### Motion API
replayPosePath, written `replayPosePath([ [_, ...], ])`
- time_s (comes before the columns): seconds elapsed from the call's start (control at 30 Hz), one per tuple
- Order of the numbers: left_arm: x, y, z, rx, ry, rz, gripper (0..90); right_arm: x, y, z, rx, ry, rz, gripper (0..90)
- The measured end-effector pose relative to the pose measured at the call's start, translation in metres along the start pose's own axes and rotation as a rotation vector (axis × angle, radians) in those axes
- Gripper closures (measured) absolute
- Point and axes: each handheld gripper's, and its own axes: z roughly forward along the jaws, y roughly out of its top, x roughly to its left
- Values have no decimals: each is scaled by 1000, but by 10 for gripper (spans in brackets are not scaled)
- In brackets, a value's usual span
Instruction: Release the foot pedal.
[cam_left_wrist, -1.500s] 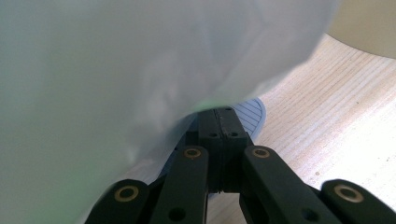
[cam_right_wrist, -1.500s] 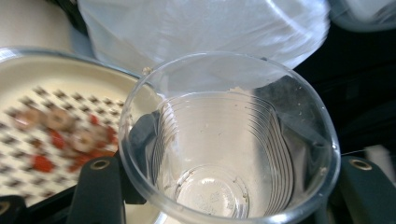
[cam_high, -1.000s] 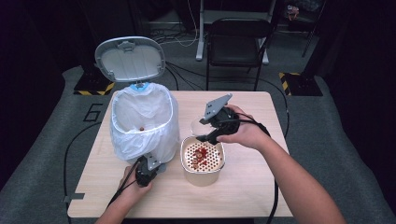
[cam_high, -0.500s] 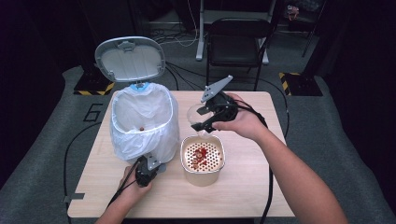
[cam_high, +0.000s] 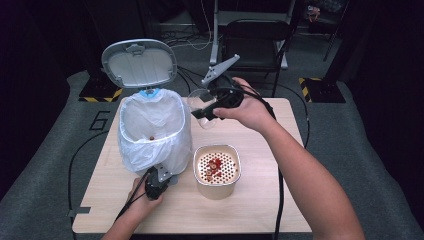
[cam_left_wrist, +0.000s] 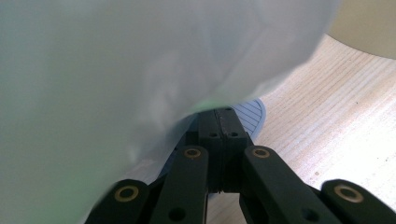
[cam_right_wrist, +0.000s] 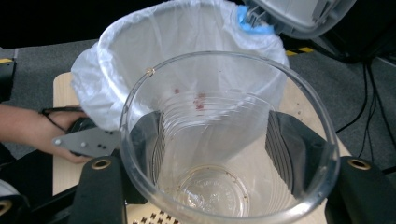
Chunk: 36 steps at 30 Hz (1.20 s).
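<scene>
My right gripper (cam_high: 206, 110) is shut on a clear plastic cup (cam_high: 199, 101), held above the table's back middle, just right of the bin. In the right gripper view the cup (cam_right_wrist: 205, 186) sits between the two jaws of my right gripper (cam_right_wrist: 217, 135), empty but for a few red specks on its wall. A bin lined with a white bag (cam_high: 152, 127) stands at the left with its grey lid (cam_high: 139, 62) up. My left gripper (cam_high: 158, 181) lies low at the bin's foot. Its jaws are shut, tips (cam_left_wrist: 222, 122) resting on a ribbed blue-grey pedal (cam_left_wrist: 252, 111) under the bag (cam_left_wrist: 140, 60).
A beige perforated pot (cam_high: 216, 169) with red scraps inside stands mid-table, in front of the cup. The wooden table (cam_high: 270, 200) is bare to the right and front. Cables trail off both sides. A black chair (cam_high: 260, 40) stands behind the table.
My right gripper has lifted the cup away from the perforated pot, up and back toward the bin's rim. The left gripper has stayed at the bin's foot.
</scene>
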Motion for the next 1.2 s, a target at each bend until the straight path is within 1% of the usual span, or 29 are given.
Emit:
replayPosePath([
  [0.03,0,0,0,-3,9,-2,900,-1,3,1,-3,5,2,373],
  [0.07,0,0,0,-4,-3,-5,900,-2,6,2,-6,7,2,373],
  [0.13,0,0,0,-4,-4,-8,900,-4,12,4,-20,11,6,374],
  [0.2,0,0,0,-3,-1,0,900,-6,17,7,-34,16,23,374],
  [0.27,0,0,0,-3,-1,4,900,-6,23,11,-26,7,20,373],
  [0.37,0,0,0,-4,-3,-6,900,-5,30,18,-23,9,2,371],
  [0.4,0,0,0,-5,-4,-9,900,-5,33,20,-24,16,7,371],
  [0.43,1,0,0,6,-14,-9,900,-4,35,23,-29,21,10,370],
  [0.47,0,0,0,-3,-2,-10,900,-3,38,25,-29,24,17,370],
  [0.53,0,0,1,-6,-4,-10,900,-1,43,31,-19,30,12,369],
  [0.57,0,0,1,-6,-4,-8,900,0,46,35,-25,26,-5,367],
  [0.67,1,0,0,-6,-1,3,900,4,54,46,-15,25,8,365],
  [0.7,0,0,0,-6,-2,-4,900,5,56,49,-18,25,6,364],
  [0.73,-1,-1,1,-10,-11,-34,900,5,58,51,-18,26,5,363],
  [0.77,0,0,0,-4,-3,-7,900,7,61,55,-20,26,7,362],
  [0.8,1,0,0,-6,-1,2,900,8,62,58,-17,28,9,361],
  [0.9,0,0,1,-7,-3,-12,900,10,69,69,-14,28,4,358],
  [0.93,0,0,1,-8,-2,-10,900,12,70,73,-24,26,7,357],
  [0.97,0,0,1,-9,10,-7,900,12,72,77,-16,29,7,357],
  [1.0,1,0,0,3,-13,-7,900,13,73,80,-16,29,0,356],
  [1.07,1,0,0,4,-15,-5,900,15,76,89,-14,29,9,353],
  [1.13,1,0,0,4,-14,-5,900,17,78,96,11,27,0,350],
  [1.17,0,0,0,-1,-23,-18,900,18,79,99,14,24,-4,347],
  [1.2,0,0,0,0,-21,-17,900,18,79,103,14,23,-6,342],
])
